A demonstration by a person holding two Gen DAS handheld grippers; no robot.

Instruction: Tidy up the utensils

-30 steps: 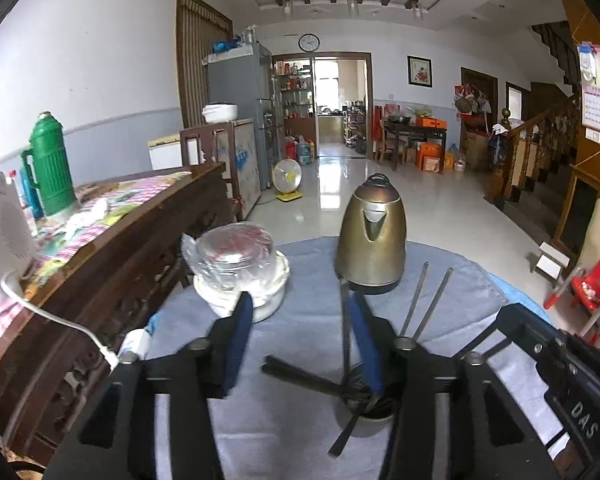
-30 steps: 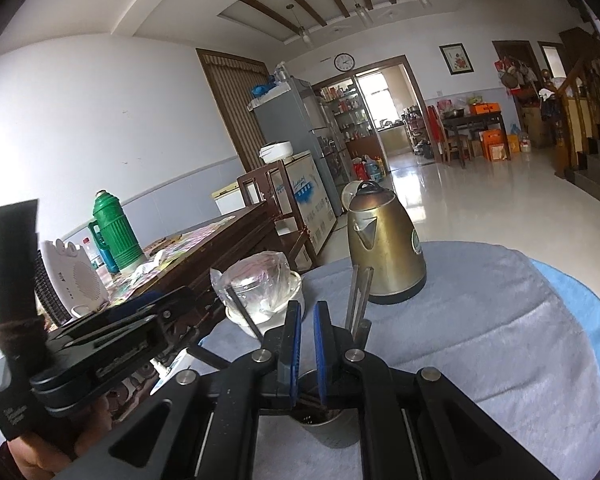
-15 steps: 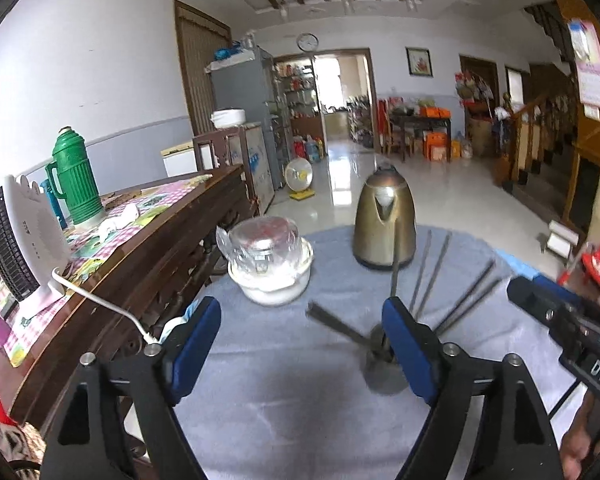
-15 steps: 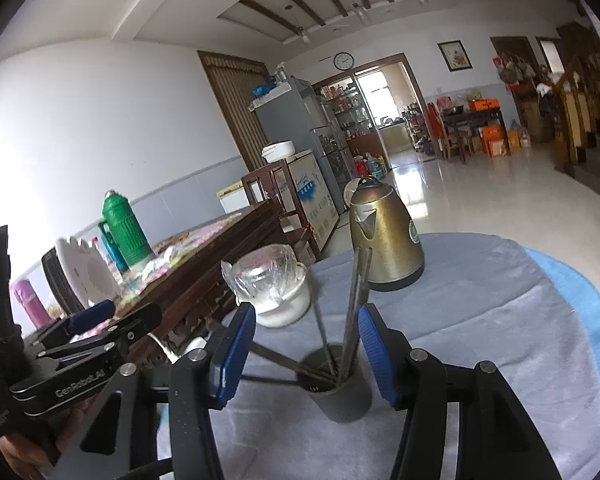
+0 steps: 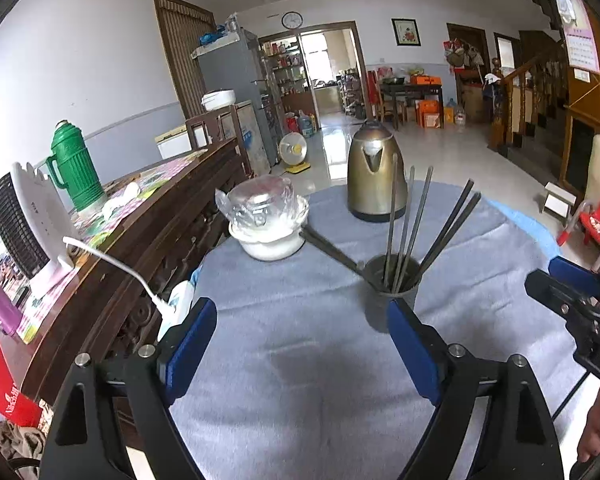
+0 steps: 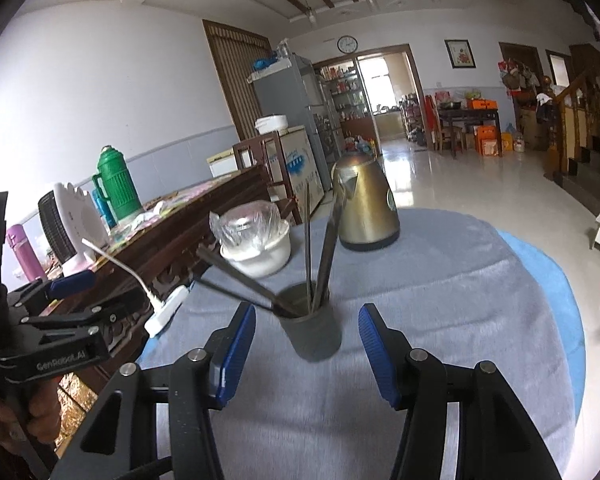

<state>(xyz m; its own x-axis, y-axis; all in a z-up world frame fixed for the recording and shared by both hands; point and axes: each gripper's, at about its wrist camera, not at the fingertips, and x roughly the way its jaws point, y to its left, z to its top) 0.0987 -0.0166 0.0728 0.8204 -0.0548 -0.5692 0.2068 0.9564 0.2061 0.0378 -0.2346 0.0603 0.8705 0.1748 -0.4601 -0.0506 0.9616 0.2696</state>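
Both tongs, left (image 5: 300, 354) and right (image 6: 306, 350), gape empty; chopsticks (image 6: 326, 254) stand gathered in the cup (image 6: 312, 332), mid-desk (image 6: 460, 300).

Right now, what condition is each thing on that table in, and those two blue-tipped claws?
Left gripper: open, holding nothing.
Right gripper: open, holding nothing.
Cup: upright on the grey cloth.
Chopsticks: standing in the cup, fanned out, some leaning far over.
Kettle: upright, lid closed.
White bowl: upright, topped with clear plastic wrapping.
Green thermos: upright, capped, on the wooden sideboard.
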